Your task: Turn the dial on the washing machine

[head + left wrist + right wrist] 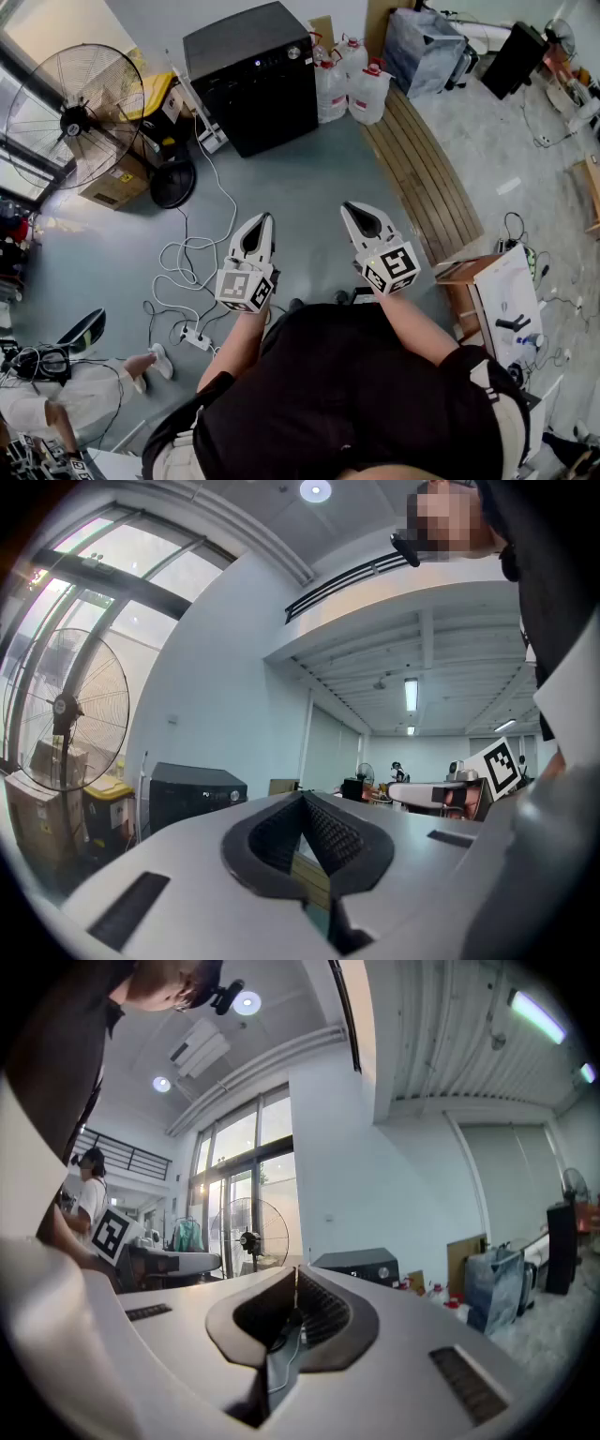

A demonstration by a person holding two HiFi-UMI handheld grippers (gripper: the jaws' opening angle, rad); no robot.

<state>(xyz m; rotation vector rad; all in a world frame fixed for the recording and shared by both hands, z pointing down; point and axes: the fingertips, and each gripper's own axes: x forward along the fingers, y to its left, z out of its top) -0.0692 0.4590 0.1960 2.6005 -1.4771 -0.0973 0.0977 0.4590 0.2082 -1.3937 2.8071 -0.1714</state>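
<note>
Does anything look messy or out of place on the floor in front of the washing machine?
Only the thin white cable: it sprawls in loose loops over the grey floor, from beside the black boxy washing machine to a white power strip. Nothing looks spilled or tipped over.

Bare floor (pixel 309 178) fronts the washing machine (pixel 248 75); cables (pixel 185 246) trail left.

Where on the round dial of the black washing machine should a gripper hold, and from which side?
Grip the dial by its round rim, one jaw on each side. It sits high on the washing machine's front, at the right end, facing the person, so come straight in from the front. The right gripper is nearer that side; its shut jaws must open first.
</note>
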